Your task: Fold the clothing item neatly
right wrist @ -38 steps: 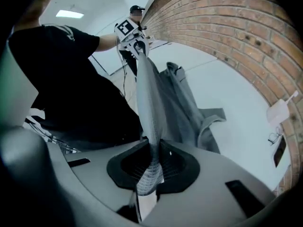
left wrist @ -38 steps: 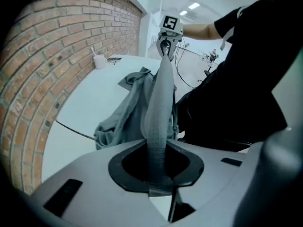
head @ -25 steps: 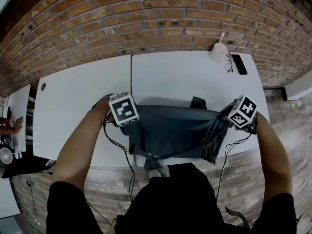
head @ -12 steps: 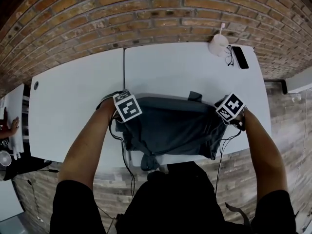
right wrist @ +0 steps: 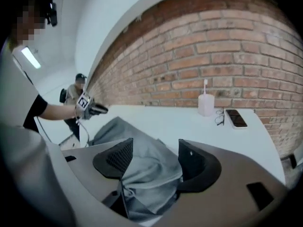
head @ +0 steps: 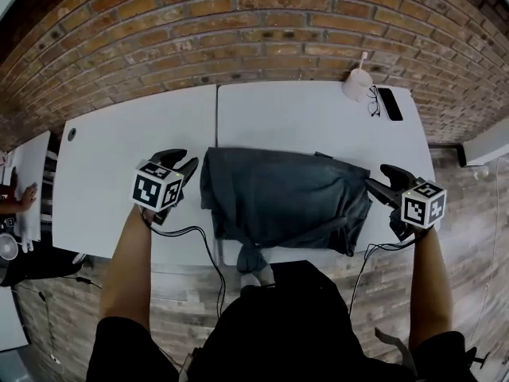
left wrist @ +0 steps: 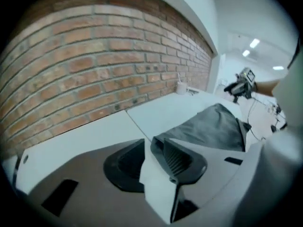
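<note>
A dark grey garment (head: 282, 197) lies folded flat on the white table (head: 127, 157), one part hanging over the near edge. My left gripper (head: 180, 165) hovers just left of it; its jaws have just been opening and stand open with only bare table (left wrist: 94, 131) between them. The garment (left wrist: 208, 126) shows to the right beyond the left gripper (left wrist: 150, 162). My right gripper (head: 382, 183) hovers off the cloth's right edge; its jaws have just been opening and stand open. In the right gripper view the garment (right wrist: 147, 174) lies below the right gripper (right wrist: 154, 162), untouched.
A white bottle (head: 357, 84), glasses (head: 374, 102) and a dark phone (head: 390, 104) sit at the table's far right by the brick wall (head: 238, 30). A seam (head: 215, 126) splits the two tabletops. A person's hand (head: 24, 204) shows at the left edge.
Both grippers let go of the garment's far corners, opened and swung outward to either side. The cloth now lies flat on the table.
</note>
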`<action>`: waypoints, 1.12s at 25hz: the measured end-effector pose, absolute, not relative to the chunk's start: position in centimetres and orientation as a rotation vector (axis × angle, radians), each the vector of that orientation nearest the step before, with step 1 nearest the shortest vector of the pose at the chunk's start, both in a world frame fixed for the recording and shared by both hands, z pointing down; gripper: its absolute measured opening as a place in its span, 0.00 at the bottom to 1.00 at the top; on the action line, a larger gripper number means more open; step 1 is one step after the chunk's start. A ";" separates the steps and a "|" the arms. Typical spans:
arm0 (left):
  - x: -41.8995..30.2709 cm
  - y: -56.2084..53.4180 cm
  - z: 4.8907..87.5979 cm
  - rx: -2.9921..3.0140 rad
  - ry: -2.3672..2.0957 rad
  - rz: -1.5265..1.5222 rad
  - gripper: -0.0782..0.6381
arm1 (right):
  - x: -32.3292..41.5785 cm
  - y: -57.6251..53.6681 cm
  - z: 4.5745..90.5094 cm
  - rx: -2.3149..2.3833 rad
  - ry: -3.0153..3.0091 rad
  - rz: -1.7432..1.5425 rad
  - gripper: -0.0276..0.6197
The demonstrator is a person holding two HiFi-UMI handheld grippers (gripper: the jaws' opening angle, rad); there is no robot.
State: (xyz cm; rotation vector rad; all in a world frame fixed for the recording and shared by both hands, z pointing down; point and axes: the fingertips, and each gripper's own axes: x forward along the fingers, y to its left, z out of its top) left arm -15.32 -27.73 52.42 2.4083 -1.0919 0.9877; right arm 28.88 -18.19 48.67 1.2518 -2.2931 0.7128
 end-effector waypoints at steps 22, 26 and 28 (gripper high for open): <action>-14.2 -1.2 41.8 2.502 -1.430 0.286 0.11 | 18.9 2.0 36.5 1.853 -2.445 0.248 0.05; -11.5 2.8 40.8 2.502 -1.443 0.270 0.11 | 20.4 6.2 36.0 1.794 -2.486 0.205 0.05; -9.9 5.4 40.0 2.503 -1.470 0.260 0.11 | 21.5 8.9 36.1 1.767 -2.511 0.215 0.05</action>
